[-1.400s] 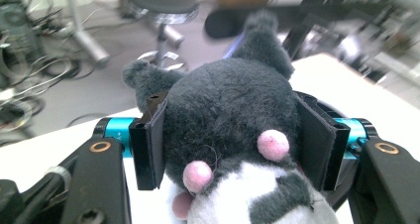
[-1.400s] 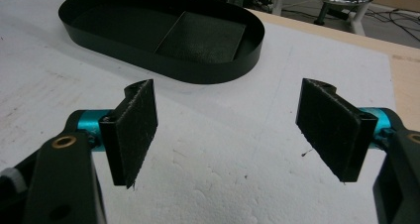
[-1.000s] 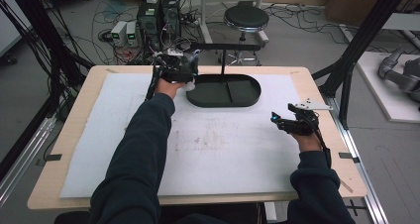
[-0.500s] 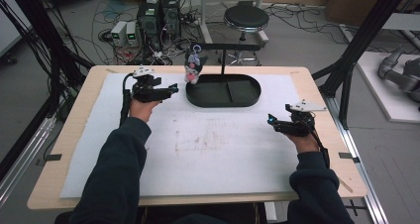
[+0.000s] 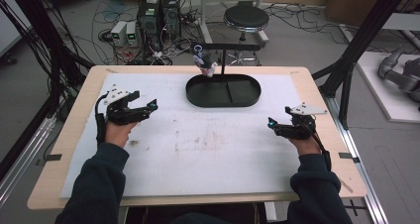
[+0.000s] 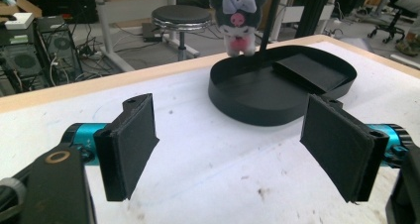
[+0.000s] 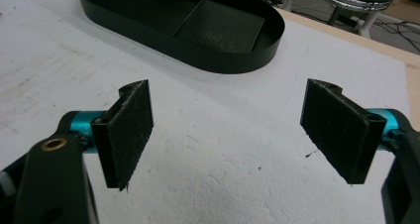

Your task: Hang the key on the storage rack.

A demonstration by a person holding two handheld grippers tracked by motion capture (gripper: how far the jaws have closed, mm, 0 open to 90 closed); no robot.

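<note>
Now the person sits at a wooden table point(image 5: 64, 149) covered by a white, lightly stained foam mat point(image 5: 208, 149), a handheld gripper in each hand. A small plush toy point(image 5: 204, 64) with a purple bow, a dark face and a pink snout hangs from a thin black stand point(image 5: 233, 48) just over the far left rim of a black oval tray point(image 5: 223, 102). The tray looks like rigid matte plastic with a low upright wall, and a raised textured panel covers its right half. The left gripper point(image 5: 148, 107) rests near the mat's left edge, well apart from the toy; its jaws have just been opening and now stand wide apart with nothing between them. The right gripper point(image 5: 271, 126) rests near the right edge, its jaws also spread and empty. Seen from the left gripper view, the flat black pads point(image 6: 131, 140) appear rubbery and rectangular, mounted on turquoise metal posts. The work with the toy seems finished for the moment, with the toy left hanging on its stand. To do this step well, I judge that both hands should settle low on the mat and keep clear of the stand, since a soft, light toy would swing or slip off at a small knock. The fleecy surface would grip easily under those pads.
</note>
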